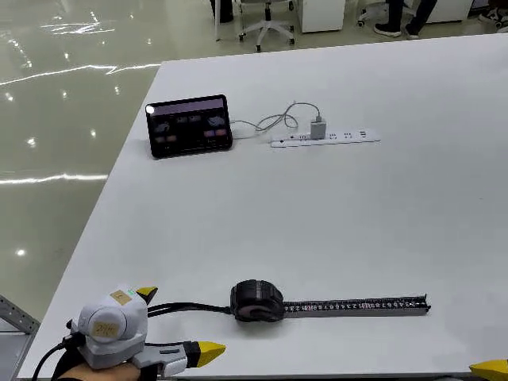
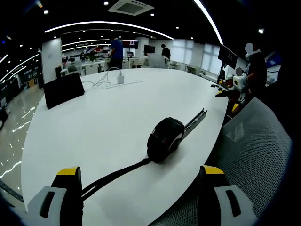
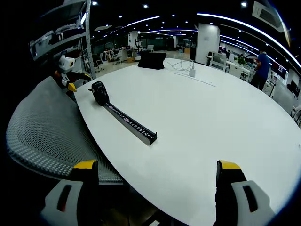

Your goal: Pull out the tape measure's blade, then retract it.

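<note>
**Blade Extended, Retraction Pending**

The tape measure (image 1: 256, 301) lies near the table's (image 1: 317, 206) front edge, with its blade (image 1: 357, 305) drawn out flat. Your left gripper (image 2: 141, 170) is released, jaws apart around the strap (image 2: 113, 178). Your right gripper (image 3: 157, 165) is also released, well clear of the blade tip. Extension appears complete; retraction remains

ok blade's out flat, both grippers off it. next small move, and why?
Probably ease the left gripper forward and close it on the tape measure's case. The blade lies extended on the table, the left jaws stand open with the strap running between them, and the case sits just ahead. Steadying the case likely has to come before retracting.
</note>
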`<control>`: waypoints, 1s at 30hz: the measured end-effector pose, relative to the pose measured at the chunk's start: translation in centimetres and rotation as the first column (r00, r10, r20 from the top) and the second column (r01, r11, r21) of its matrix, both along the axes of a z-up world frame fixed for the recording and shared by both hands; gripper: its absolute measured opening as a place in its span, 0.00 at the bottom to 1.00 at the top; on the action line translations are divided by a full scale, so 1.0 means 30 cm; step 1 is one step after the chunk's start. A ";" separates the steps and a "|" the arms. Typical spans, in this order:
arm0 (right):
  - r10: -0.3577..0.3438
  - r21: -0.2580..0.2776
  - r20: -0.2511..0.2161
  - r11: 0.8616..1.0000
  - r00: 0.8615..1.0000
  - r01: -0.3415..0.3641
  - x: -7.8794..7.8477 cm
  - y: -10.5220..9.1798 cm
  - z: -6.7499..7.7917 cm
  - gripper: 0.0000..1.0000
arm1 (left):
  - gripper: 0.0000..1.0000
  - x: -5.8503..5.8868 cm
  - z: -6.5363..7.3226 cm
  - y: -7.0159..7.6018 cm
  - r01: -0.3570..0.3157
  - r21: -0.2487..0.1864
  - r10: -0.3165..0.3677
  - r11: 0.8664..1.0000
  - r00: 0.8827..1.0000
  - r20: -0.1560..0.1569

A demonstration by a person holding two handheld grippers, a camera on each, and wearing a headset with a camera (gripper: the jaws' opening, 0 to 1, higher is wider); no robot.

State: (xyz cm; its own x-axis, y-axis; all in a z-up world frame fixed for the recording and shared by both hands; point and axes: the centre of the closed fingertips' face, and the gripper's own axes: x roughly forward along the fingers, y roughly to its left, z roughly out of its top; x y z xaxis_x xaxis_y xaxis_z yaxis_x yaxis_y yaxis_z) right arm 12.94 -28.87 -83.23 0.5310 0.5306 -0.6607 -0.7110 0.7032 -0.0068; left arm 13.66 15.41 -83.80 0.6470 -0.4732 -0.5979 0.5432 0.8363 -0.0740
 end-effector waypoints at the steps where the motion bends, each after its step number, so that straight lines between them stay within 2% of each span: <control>1: -0.002 0.002 0.001 1.000 1.000 0.002 0.001 -0.003 0.003 1.00 | 1.00 0.003 -0.004 0.000 -0.001 0.004 0.001 1.000 1.000 0.000; 8: 0.002 -0.009 -0.003 1.000 1.000 -0.002 -0.011 -0.015 0.001 1.00 | 1.00 0.005 -0.011 -0.023 0.013 0.006 -0.013 1.000 1.000 -0.009; 9: 0.001 -0.008 -0.007 1.000 1.000 -0.001 -0.014 -0.014 0.001 1.00 | 1.00 0.008 -0.017 -0.025 0.012 0.011 -0.011 1.000 1.000 -0.023; 10: 0.005 -0.008 -0.007 1.000 1.000 -0.005 -0.015 -0.012 0.001 1.00 | 1.00 0.006 -0.022 -0.024 0.000 0.012 0.001 1.000 0.999 -0.053; 11: 0.009 -0.009 -0.008 1.000 1.000 -0.009 -0.016 -0.008 0.001 1.00 | 1.00 0.008 -0.016 -0.033 0.000 0.000 0.000 1.000 0.998 -0.066; 13: 0.021 -0.017 -0.023 1.000 1.000 -0.022 -0.019 0.003 0.001 1.00 | 0.99 0.023 0.002 -0.041 -0.020 0.024 0.021 1.000 0.997 -0.077; 14: 0.031 -0.026 -0.024 0.999 0.999 -0.031 -0.017 0.011 0.005 1.00 | 0.99 0.030 0.023 -0.059 -0.010 0.028 0.012 1.000 0.998 -0.069; 17: 0.046 -0.034 -0.020 0.998 0.999 -0.046 -0.003 0.025 0.016 1.00 | 0.99 0.048 0.051 -0.086 -0.021 0.026 0.024 0.999 0.996 -0.081; 18: 0.053 -0.036 -0.020 0.998 0.998 -0.053 0.001 0.029 0.019 1.00 | 0.99 0.052 0.058 -0.099 -0.030 0.012 0.031 0.999 0.995 -0.091; 19: 0.066 -0.051 -0.021 0.996 0.998 -0.067 0.006 0.035 0.018 1.00 | 0.97 0.042 0.055 -0.116 -0.055 -0.009 0.053 0.998 0.988 -0.142; 20: 0.078 -0.063 -0.019 0.995 0.997 -0.079 0.009 0.039 0.018 1.00 | 0.95 0.042 0.056 -0.126 -0.069 -0.018 0.065 0.997 0.986 -0.156; 22: 0.097 -0.074 -0.021 0.992 0.995 -0.098 0.018 0.053 0.021 1.00 | 0.96 0.055 0.069 -0.152 -0.072 -0.001 0.071 0.997 0.986 -0.152; 23: 0.104 -0.075 -0.024 0.992 0.994 -0.105 0.021 0.060 0.022 1.00 | 0.96 0.051 0.066 -0.153 -0.071 0.019 0.074 0.997 0.983 -0.167; 24: 0.115 -0.080 -0.024 0.990 0.993 -0.117 0.029 0.067 0.021 0.99 | 0.96 0.057 0.073 -0.162 -0.087 0.020 0.089 0.996 0.980 -0.178; 26: 0.140 -0.101 -0.019 0.985 0.990 -0.141 0.042 0.079 0.018 0.98 | 0.96 0.076 0.097 -0.194 -0.130 -0.021 0.125 0.991 0.977 -0.171; 28: 0.154 -0.106 -0.020 0.982 0.988 -0.155 0.052 0.089 0.015 0.97 | 0.96 0.082 0.099 -0.210 -0.146 -0.005 0.143 0.989 0.977 -0.159; 30: 0.175 -0.117 -0.024 0.977 0.984 -0.177 0.064 0.102 0.007 0.96 | 0.96 0.095 0.076 -0.212 -0.176 0.041 0.180 0.984 0.972 -0.150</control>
